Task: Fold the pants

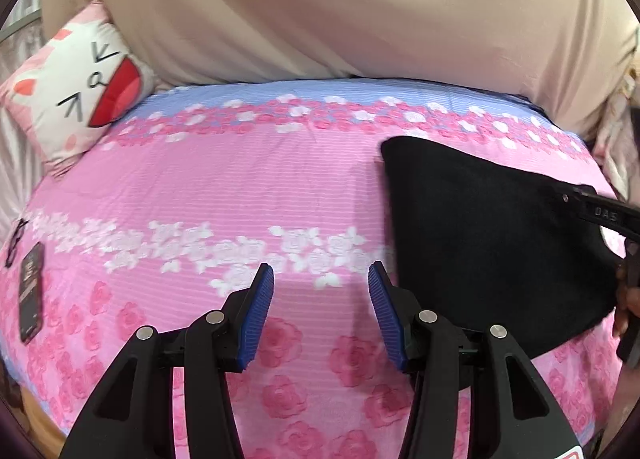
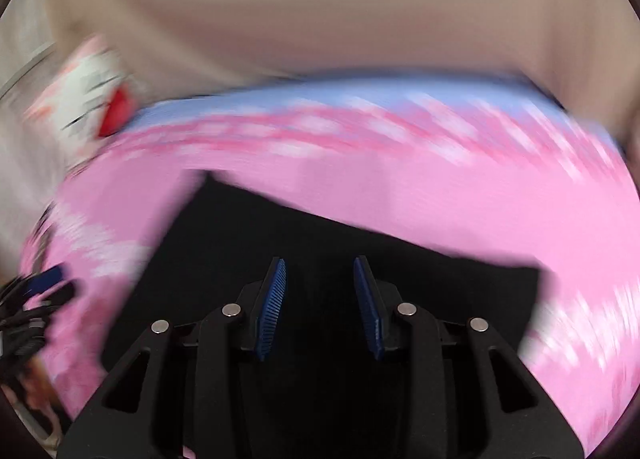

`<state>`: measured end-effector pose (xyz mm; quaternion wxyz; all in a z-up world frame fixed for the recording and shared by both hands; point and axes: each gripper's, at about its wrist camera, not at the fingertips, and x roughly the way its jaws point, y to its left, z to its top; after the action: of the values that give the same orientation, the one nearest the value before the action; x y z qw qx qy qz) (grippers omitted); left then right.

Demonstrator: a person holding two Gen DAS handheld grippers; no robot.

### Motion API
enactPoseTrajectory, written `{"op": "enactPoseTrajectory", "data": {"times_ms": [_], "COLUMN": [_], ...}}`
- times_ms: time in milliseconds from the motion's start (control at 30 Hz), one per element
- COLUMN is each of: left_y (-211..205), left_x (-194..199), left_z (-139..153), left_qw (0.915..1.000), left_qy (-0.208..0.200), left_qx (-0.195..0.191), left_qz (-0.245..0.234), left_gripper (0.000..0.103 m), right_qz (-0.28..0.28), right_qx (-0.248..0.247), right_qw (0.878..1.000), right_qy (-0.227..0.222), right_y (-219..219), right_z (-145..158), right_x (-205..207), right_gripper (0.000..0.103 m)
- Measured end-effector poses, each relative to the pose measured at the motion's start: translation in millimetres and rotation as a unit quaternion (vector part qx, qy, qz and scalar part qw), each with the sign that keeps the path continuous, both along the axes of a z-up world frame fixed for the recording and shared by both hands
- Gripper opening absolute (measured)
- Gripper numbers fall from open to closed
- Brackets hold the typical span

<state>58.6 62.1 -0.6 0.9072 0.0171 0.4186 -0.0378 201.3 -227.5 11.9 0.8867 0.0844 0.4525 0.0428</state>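
Left wrist view: the black pants (image 1: 488, 235) sit folded into a compact block on the pink floral bedsheet (image 1: 224, 187), right of the left gripper (image 1: 321, 283), which is wide open and empty. Right gripper (image 2: 320, 279) hovers over them, also open, holding nothing. They look soft and floppy, so I'd pinch a corner edge.

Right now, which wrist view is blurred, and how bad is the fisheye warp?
Left wrist view: sharp; the pink floral bedsheet bulges from fisheye distortion. Right wrist view: heavy motion blur smears sheet and pillow; the right gripper itself stays crisp over the black pants.
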Motion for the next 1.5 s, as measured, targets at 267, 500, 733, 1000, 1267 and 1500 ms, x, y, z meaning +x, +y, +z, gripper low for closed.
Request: {"op": "enactPoseTrajectory", "data": {"times_ms": [267, 500, 733, 1000, 1267, 1500], "left_y": [-43, -59, -73, -87, -96, -96], "left_x": [1, -4, -4, -8, -18, -28], "left_z": [-2, -4, -8, -12, -15, -12], "left_qw": [0.9984, 0.9979, 0.9976, 0.997, 0.9957, 0.9953], "left_qy": [0.003, 0.006, 0.012, 0.011, 0.009, -0.005], "left_qx": [-0.005, 0.018, 0.028, 0.05, 0.072, 0.087], "left_qz": [-0.056, -0.062, -0.063, -0.058, -0.057, -0.043], "left_gripper": [0.048, 0.049, 0.05, 0.052, 0.059, 0.085], "right_qz": [-0.015, -0.031, -0.045, 0.012, -0.028, -0.074], "right_qx": [0.014, 0.032, -0.025, 0.007, 0.02, 0.04], "right_qw": [0.999, 0.998, 0.999, 0.999, 0.999, 0.996], "right_qy": [-0.029, -0.046, 0.017, -0.041, -0.021, -0.031], "right_y": [-22, -25, -38, -15, -37, -56], "right_z": [26, 36, -5, 26, -1, 8], "right_x": [-39, -67, -100, -144, -148, -172], "right_gripper": [0.032, 0.034, 0.058, 0.056, 0.065, 0.091]}}
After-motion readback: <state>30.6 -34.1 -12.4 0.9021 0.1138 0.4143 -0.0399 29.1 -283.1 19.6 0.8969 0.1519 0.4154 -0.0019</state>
